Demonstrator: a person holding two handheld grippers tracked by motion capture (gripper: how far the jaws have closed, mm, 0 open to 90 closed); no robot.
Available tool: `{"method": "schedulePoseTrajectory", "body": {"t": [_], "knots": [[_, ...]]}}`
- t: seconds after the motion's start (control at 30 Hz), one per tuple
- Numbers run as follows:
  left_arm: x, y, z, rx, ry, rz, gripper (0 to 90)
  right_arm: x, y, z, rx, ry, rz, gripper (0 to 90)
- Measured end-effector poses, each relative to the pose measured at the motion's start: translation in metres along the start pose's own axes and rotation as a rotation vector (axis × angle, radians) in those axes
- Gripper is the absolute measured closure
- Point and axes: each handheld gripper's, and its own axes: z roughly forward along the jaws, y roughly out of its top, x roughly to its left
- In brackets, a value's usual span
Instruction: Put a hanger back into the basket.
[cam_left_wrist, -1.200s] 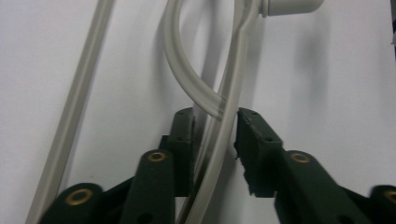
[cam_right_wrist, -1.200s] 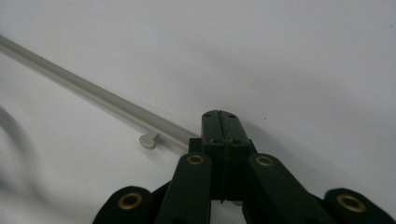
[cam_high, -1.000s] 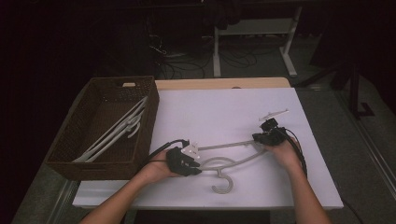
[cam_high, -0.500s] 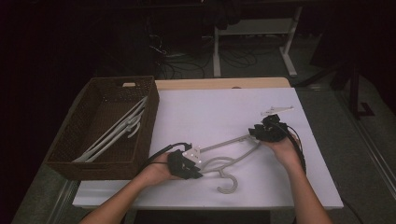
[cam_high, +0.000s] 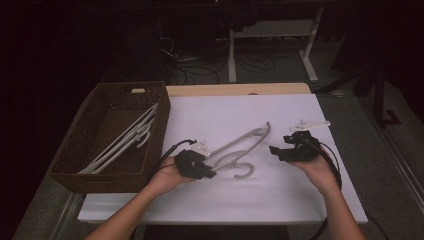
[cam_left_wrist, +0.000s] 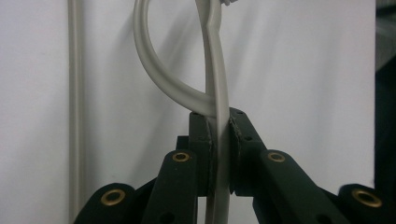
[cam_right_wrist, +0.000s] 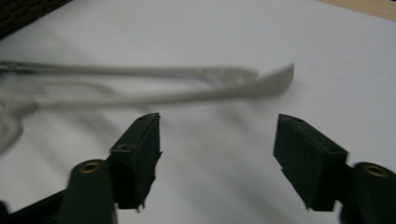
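Note:
A pale grey plastic hanger (cam_high: 239, 144) lies slanted over the white table top, its hook (cam_high: 244, 171) toward the front. My left gripper (cam_high: 206, 172) is shut on the hanger's near end; in the left gripper view the pads clamp the thin grey bar (cam_left_wrist: 218, 140) beside its curved part. My right gripper (cam_high: 274, 150) hovers to the right of the hanger's far tip (cam_high: 267, 126), apart from it. Its jaws have just been opening and stand wide with nothing between them (cam_right_wrist: 217, 156); the hanger arm (cam_right_wrist: 187, 93) lies beyond, blurred.
A dark wicker basket (cam_high: 70, 165) stands at the table's left with several pale hangers (cam_high: 125, 140) in it. The white sheet (cam_high: 240, 107) covers the table; a wooden strip runs along the back edge. Table legs and cables lie on the dark floor behind.
My right gripper let go of the hanger's far end, opened and drew back to the right. The hanger's far end swung toward the back, and the left gripper rose slightly with its end.

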Motion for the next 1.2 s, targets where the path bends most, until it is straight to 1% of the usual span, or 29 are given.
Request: {"method": "schedulePoseTrajectory", "body": {"t": [0.07, 0.13, 0.27, 0.33, 0.43, 0.53, 0.57, 0.63, 0.7, 0.73, 0.8, 0.87, 0.93, 0.97, 1.07, 1.2], "knots": [[0.003, 0.005, -0.007, -0.024, 0.005, -0.032, 82.1, 0.002, -0.007, -0.003, -0.011, -0.010, -0.002, 24.4], [0.005, 0.010, -0.014, -0.045, 0.008, -0.065, 82.1, 0.004, -0.014, -0.004, -0.027, 0.008, -0.004, 19.6], [0.009, 0.026, -0.033, -0.092, 0.010, -0.107, 82.1, 0.011, -0.025, -0.006, -0.034, 0.027, -0.018, 13.5], [0.010, 0.035, -0.043, -0.115, 0.017, -0.123, 82.1, 0.013, -0.029, -0.004, -0.035, 0.020, -0.031, 13.2], [0.008, 0.051, -0.059, -0.125, 0.042, -0.125, 82.1, 0.014, -0.032, -0.001, -0.033, 0.029, -0.044, 9.7], [0.008, 0.063, -0.077, -0.131, 0.059, -0.118, 82.1, 0.014, -0.033, 0.002, -0.026, 0.024, -0.057, 6.5], [0.009, 0.068, -0.086, -0.135, 0.062, -0.112, 82.0, 0.015, -0.033, 0.002, -0.025, 0.021, -0.055, 5.2], [0.011, 0.073, -0.098, -0.144, 0.065, -0.109, 82.1, 0.014, -0.034, 0.002, -0.023, 0.021, -0.055, 2.8], [0.012, 0.078, -0.114, -0.150, 0.076, -0.103, 82.1, 0.013, -0.034, 0.002, -0.025, 0.017, -0.052, 1.9], [0.013, 0.080, -0.120, -0.154, 0.081, -0.104, 82.0, 0.013, -0.034, 0.001, -0.026, 0.015, -0.047, 1.8], [0.015, 0.083, -0.137, -0.155, 0.104, -0.088, 82.1, 0.012, -0.035, 0.000, -0.029, 0.014, -0.041, 1.4], [0.017, 0.082, -0.150, -0.152, 0.125, -0.075, 82.1, 0.010, -0.036, 0.000, -0.030, 0.010, -0.038, 1.4], [0.020, 0.078, -0.165, -0.158, 0.144, -0.068, 82.1, 0.009, -0.036, -0.001, -0.030, 0.006, -0.036, 1.4], [0.022, 0.074, -0.173, -0.165, 0.153, -0.071, 82.1, 0.009, -0.036, -0.001, -0.030, 0.004, -0.035, 1.4], [0.029, 0.061, -0.190, -0.174, 0.175, -0.075, 82.1, 0.009, -0.037, -0.002, -0.031, 0.002, -0.036, 1.4], [0.039, 0.037, -0.211, -0.162, 0.217, -0.079, 82.1, 0.008, -0.037, -0.003, -0.032, -0.001, -0.029, 1.4]]}}
